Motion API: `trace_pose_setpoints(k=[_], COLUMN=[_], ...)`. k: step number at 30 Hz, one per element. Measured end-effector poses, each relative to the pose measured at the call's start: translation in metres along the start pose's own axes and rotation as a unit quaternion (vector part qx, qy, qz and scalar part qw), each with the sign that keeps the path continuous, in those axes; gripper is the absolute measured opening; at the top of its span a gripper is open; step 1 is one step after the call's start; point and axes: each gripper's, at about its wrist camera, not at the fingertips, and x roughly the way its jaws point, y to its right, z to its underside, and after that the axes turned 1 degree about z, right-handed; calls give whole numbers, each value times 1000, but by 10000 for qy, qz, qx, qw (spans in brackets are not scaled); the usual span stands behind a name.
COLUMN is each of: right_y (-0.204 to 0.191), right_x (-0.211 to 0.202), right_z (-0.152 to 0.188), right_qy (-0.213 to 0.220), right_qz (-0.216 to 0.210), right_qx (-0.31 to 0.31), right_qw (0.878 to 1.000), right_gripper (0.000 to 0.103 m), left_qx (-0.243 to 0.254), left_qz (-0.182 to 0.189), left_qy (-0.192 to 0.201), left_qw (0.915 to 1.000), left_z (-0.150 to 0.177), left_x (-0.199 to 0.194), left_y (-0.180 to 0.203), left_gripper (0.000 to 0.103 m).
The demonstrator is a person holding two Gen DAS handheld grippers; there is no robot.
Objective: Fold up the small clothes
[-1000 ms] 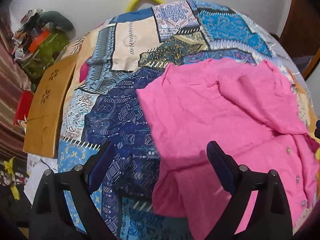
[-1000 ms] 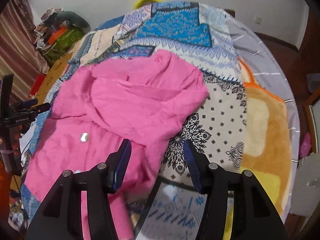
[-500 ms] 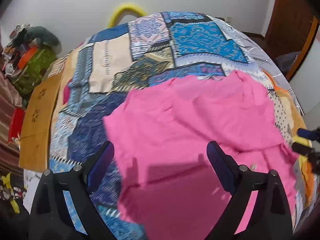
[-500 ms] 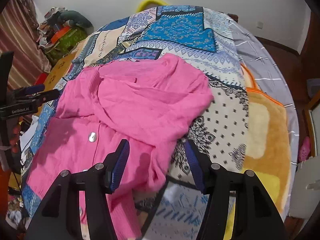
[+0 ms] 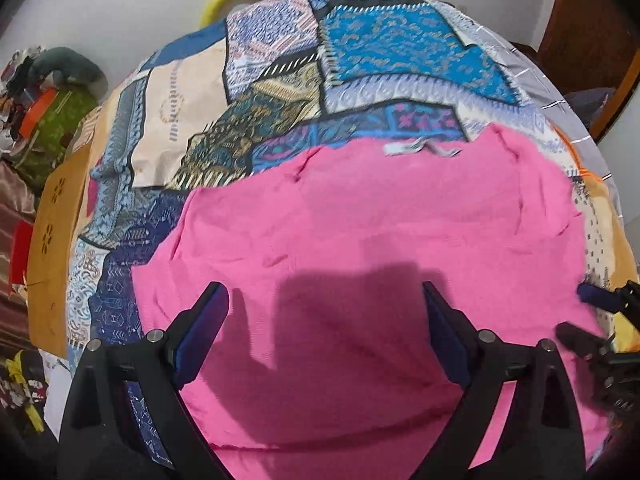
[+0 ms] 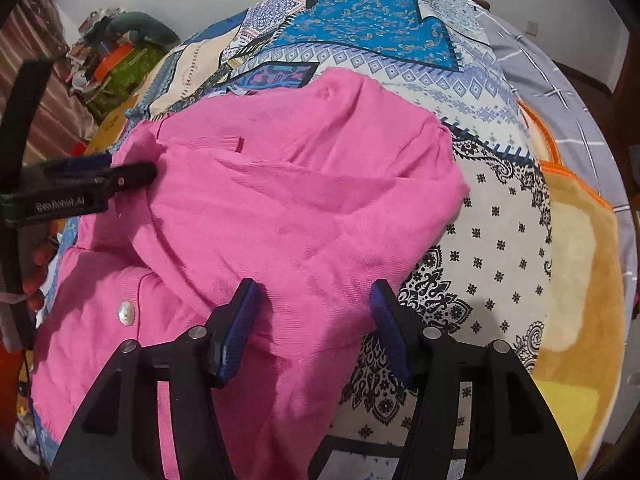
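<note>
On the bed: a pink cardigan [image 6: 304, 208] lay rumpled across the patchwork bedspread [image 5: 384, 48], towards its near edge.
Left gripper [image 5: 324, 332]: jaws spread wide above the pink cloth, gripping nothing.
Right gripper [image 6: 314, 330]: jaws opening, cloth between them but not pinched.
Progress: barely begun, I judged; one button [image 6: 126, 314] showed, no neat fold yet.
Left to do: flatten, fold sleeves, halve.

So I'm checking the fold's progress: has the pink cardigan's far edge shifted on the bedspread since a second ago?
Yes. The pink cardigan now reaches farther up the patchwork bedspread, toward its turquoise patch.
</note>
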Motion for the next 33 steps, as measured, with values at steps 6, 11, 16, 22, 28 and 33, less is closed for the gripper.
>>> trace_pose_setpoints(k=[6,11,16,22,28,33], right_y=[2,3,-1,-10,-16,-26], right_x=[-4,-6,-15,-49,-86,-93], right_z=[5,7,8,15,26,42], right_qy=[10,-7,-51,143,432,445], right_qz=[29,63,151,165,140,127], right_qx=[11,110,132,90,157,141], right_qw=[10000,9999,9998,9997,9988,9988], right_gripper=[60,60,61,61,61,61], left_qx=[-259,-265,-439,-683,-780,-661], left_qz=[172,-101,-256,-172,21,145], left_qy=[30,23,-56,72,246,235], left_qw=[9995,9996,9987,9975,9967,9974], left_z=[22,44,58,75,96,117], left_x=[-7,-14,-25,-52,-82,-95], left_y=[-28,-48,-72,-96,-105,-102], left_gripper=[96,96,95,95,95,96])
